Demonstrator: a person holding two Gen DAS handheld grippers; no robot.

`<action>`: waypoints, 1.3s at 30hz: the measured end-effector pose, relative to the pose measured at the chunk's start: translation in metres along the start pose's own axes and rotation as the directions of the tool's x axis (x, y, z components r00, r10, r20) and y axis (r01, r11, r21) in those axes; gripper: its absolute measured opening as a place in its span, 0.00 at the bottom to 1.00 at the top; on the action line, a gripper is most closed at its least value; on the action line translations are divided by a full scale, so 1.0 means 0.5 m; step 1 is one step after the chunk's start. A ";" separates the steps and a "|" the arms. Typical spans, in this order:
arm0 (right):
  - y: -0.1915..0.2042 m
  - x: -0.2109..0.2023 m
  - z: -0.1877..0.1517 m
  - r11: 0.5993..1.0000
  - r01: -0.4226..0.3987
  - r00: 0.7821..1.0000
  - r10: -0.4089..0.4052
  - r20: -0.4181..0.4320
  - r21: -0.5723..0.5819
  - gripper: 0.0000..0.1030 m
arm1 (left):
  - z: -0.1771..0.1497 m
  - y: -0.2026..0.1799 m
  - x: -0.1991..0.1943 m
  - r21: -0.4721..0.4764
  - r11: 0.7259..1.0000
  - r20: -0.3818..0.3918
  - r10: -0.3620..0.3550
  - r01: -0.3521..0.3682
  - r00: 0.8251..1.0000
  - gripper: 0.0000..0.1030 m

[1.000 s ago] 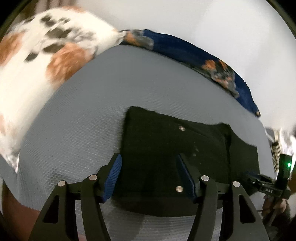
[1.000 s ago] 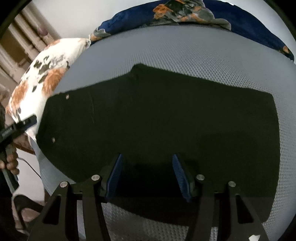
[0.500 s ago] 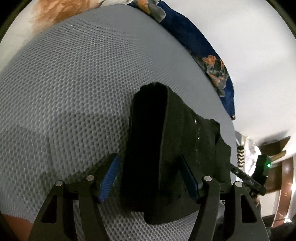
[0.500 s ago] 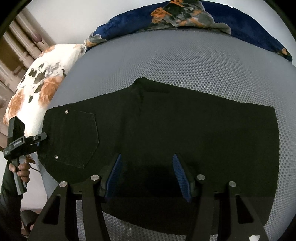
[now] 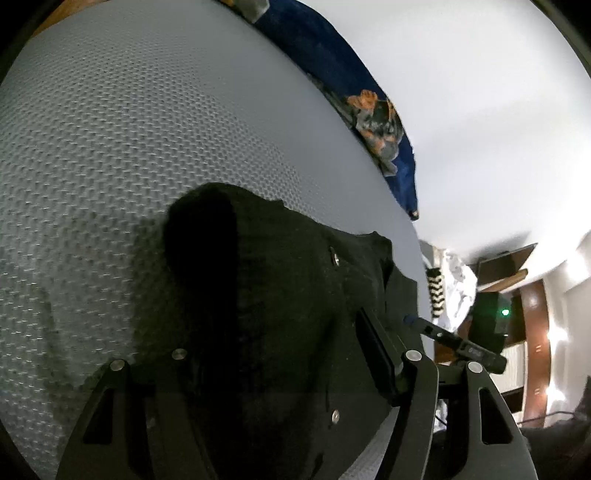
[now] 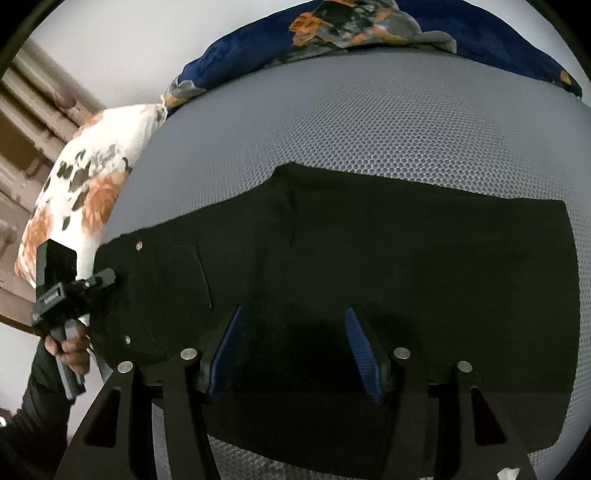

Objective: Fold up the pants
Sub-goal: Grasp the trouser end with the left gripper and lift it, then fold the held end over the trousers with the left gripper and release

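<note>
The black pants (image 6: 369, 266) lie on the grey mesh-covered bed (image 6: 369, 122), already doubled leg over leg into one long band, waistband and rear pocket toward nine o'clock in the right wrist view and the leg ends toward three o'clock. So the lengthwise fold looks done; the cross folds that would bring hems to waist seem still to come. The right tongs (image 6: 295, 350) stand about half open over the near edge at six o'clock, blue pads apart, with the cloth lying beneath them, not pinched. The left tongs (image 5: 280, 354) sit at the waist end, seen at nine o'clock from the right wrist camera; in their own view the waistband humps up between the fingers, but the dark cloth hides the left pad, so I cannot tell whether they grip it. A floral pillow (image 6: 81, 192) lies at ten o'clock and a blue blanket (image 6: 369, 26) at twelve.
</note>
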State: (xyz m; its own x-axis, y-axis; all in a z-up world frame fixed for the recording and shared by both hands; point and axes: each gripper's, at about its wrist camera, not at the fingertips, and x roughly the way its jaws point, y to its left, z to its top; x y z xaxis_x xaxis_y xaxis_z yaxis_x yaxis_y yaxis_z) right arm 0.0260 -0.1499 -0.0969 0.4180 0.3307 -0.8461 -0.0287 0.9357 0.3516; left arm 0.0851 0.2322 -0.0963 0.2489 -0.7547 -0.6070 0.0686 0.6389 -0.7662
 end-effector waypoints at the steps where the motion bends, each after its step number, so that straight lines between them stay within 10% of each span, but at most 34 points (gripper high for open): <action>1: -0.002 -0.003 0.001 1.000 -0.001 1.000 0.001 0.008 0.003 0.53 | -0.002 -0.009 0.002 -0.009 0.999 0.013 0.032 -0.032 0.999 0.61; 9: -0.048 -0.051 0.000 0.999 -0.018 0.996 0.014 0.086 0.051 0.54 | -0.020 -0.091 -0.020 -0.047 0.988 0.061 0.151 -0.149 0.987 0.26; 25: -0.164 -0.223 -0.051 0.994 0.031 0.949 -0.062 0.308 0.107 0.56 | -0.007 -0.427 0.124 0.025 0.996 0.020 0.085 -0.085 0.996 0.25; 39: -0.323 -0.267 -0.112 0.950 -0.008 0.928 -0.109 0.355 0.313 0.58 | -0.045 -0.545 0.360 0.177 0.942 -0.019 0.293 -0.285 0.956 0.26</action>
State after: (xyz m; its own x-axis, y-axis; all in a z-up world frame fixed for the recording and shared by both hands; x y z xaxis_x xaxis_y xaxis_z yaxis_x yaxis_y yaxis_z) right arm -0.0759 -0.3384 -0.0633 0.7139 0.1612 -0.6814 0.2538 0.8474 0.4664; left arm 0.0893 -0.0812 -0.0018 0.2393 -0.5372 -0.8088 0.1648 0.8434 -0.5114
